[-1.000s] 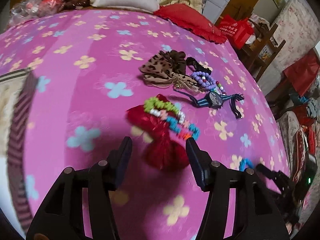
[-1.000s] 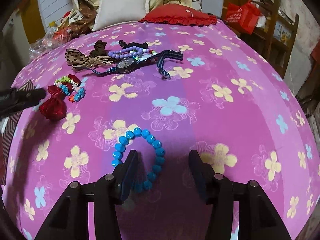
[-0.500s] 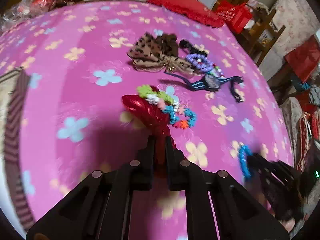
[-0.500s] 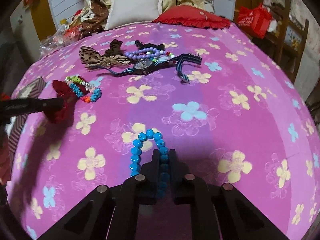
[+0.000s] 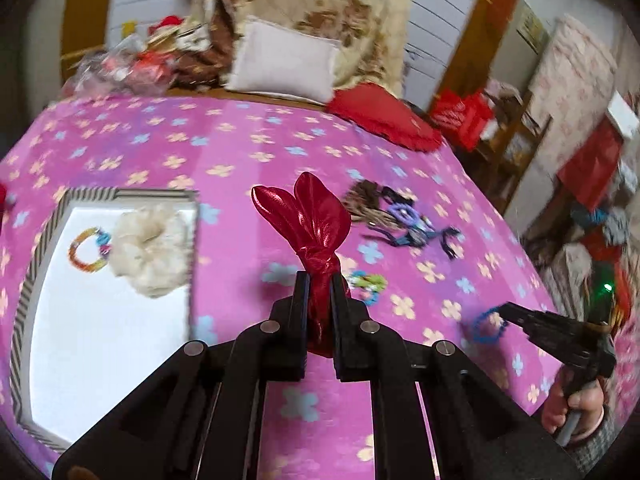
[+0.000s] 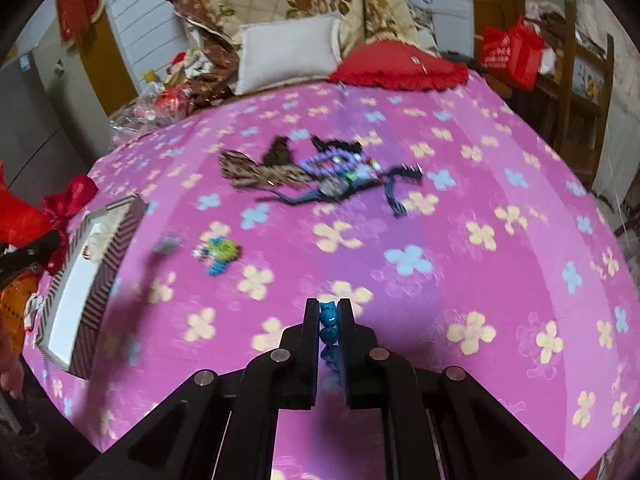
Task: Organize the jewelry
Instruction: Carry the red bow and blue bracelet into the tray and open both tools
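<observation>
The left gripper (image 5: pixel 319 284) pinches a red satin bow (image 5: pixel 310 216), raised clear of the pink flowered bedspread (image 5: pixel 240 152). At nine o'clock from it sits a striped box (image 5: pixel 38 240) holding a cream scrunchie (image 5: pixel 154 250) and a multicolored bead ring (image 5: pixel 86 250). The right gripper (image 6: pixel 328 314) pinches a blue bead bracelet (image 6: pixel 329 322). Beyond, at eleven o'clock, a green-and-blue bead bracelet (image 6: pixel 218 254) lies on the spread; farther at twelve o'clock lie a leopard bow (image 6: pixel 256 168), purple beads (image 6: pixel 328 164) and a watch (image 6: pixel 336 190).

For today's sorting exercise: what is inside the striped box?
Inside the striped box: a rainbow bead bracelet and a fluffy cream scrunchie. Anything beneath the scrunchie is hidden.
</observation>
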A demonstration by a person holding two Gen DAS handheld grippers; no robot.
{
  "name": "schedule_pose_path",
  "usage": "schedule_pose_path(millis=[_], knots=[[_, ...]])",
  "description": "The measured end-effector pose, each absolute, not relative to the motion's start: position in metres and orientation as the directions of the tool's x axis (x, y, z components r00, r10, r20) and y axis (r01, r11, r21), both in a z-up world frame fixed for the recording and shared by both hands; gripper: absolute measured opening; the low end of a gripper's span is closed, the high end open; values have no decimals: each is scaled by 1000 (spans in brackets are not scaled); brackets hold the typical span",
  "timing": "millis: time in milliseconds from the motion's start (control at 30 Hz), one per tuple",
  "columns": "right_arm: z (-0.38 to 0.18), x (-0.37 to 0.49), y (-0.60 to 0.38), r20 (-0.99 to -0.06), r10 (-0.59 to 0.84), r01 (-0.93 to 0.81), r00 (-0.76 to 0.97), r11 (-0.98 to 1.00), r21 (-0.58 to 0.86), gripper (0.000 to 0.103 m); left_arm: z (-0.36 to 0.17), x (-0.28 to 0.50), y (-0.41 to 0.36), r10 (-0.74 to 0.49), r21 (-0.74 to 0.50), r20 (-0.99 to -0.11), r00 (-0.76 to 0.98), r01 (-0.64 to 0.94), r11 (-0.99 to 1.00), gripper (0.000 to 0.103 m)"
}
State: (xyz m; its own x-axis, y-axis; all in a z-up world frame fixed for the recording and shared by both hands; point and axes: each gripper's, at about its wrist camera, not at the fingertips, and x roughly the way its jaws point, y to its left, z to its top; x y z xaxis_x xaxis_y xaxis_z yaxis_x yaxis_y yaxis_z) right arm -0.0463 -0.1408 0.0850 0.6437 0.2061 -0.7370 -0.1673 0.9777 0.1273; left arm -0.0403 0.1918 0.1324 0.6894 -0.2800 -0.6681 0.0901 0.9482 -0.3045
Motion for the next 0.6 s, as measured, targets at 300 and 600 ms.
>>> schedule_pose_path(millis=[300, 600], knots=[[117, -44, -55, -739, 248, -292, 627, 954, 72, 8, 96, -28, 283, -190, -332, -700, 689, -77, 940, 8], [123, -34, 93, -758, 344, -517, 554, 856, 11, 8, 53, -29, 375, -156, -424, -745, 648, -280, 861, 8]])
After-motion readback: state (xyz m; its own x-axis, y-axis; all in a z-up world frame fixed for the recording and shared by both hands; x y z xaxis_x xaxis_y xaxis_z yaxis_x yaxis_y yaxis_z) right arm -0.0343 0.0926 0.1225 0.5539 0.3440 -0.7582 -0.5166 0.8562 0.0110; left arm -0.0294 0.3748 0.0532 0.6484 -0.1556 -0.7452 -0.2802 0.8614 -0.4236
